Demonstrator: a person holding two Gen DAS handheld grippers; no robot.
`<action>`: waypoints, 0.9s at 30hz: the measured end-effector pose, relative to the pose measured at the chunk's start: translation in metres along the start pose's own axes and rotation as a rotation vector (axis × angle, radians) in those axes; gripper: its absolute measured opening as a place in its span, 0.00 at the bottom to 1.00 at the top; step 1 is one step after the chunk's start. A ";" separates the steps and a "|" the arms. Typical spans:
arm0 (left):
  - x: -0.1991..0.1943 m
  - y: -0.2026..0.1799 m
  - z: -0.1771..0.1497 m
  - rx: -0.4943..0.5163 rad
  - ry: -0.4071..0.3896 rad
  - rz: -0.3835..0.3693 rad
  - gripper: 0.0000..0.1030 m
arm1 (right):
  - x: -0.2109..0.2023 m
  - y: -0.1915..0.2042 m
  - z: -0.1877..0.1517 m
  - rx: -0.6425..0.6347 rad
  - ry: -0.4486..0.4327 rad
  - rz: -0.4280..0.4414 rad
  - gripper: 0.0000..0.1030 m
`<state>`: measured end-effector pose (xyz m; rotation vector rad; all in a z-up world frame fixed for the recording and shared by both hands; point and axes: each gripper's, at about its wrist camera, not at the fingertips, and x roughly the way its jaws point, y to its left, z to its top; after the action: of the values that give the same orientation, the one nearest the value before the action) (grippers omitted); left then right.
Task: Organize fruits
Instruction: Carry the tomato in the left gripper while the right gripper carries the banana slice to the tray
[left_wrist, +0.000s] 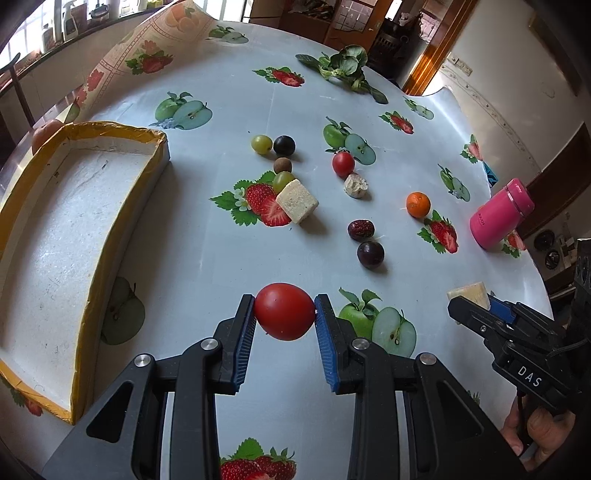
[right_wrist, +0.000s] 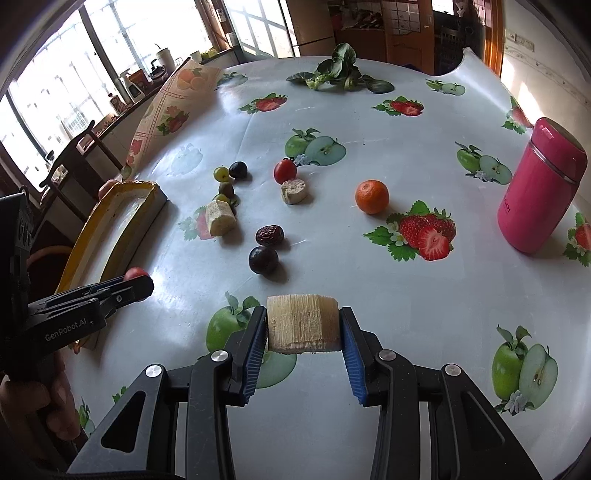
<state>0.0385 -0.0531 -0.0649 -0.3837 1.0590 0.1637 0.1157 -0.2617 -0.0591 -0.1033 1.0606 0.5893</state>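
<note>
While we read "DAS" in white on the body of the right tool (left_wrist: 480, 303) in the left wrist view, the right wrist view shows "GenRobot.AI" on the side of the left tool (right_wrist: 137, 277); the lettering on the pink flask (right_wrist: 541, 192) is too small to read. Our left tool (left_wrist: 284, 314) pinches a red tomato (left_wrist: 284, 311) between its blue pads, jaws only partly spread, above the fruit-printed surface (left_wrist: 207, 258). Our right tool (right_wrist: 303, 326) is clamped on a pale cut block, a sugarcane-like piece (right_wrist: 302, 321), also held clear of the surface. Just left of the tomato lies the white tray with a yellow rim (left_wrist: 110, 236), empty. Farther out we see a dark plum (left_wrist: 370, 254) and a wrinkled red date (left_wrist: 361, 229) close together, then an orange mandarin (left_wrist: 418, 204) to the right. A second pale block (left_wrist: 296, 200) touches a green grape (left_wrist: 283, 179). Beyond them sit a small red tomato (left_wrist: 343, 163) beside a cut stub (left_wrist: 355, 185), a brown longan-like fruit (left_wrist: 283, 165), another green grape (left_wrist: 261, 143) and a dark round fruit (left_wrist: 284, 145). Leafy greens (left_wrist: 345, 66) lie at the far edge.
</note>
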 end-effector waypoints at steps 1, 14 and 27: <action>-0.003 0.003 -0.001 -0.002 -0.003 0.003 0.29 | -0.001 0.004 -0.001 -0.006 0.000 0.003 0.38; -0.031 0.033 -0.015 -0.035 -0.035 0.021 0.29 | -0.006 0.056 -0.005 -0.086 0.004 0.036 0.38; -0.049 0.063 -0.021 -0.066 -0.057 0.034 0.29 | -0.007 0.092 -0.010 -0.136 0.014 0.062 0.38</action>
<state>-0.0222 -0.0008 -0.0459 -0.4182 1.0065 0.2385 0.0587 -0.1902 -0.0405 -0.1945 1.0398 0.7178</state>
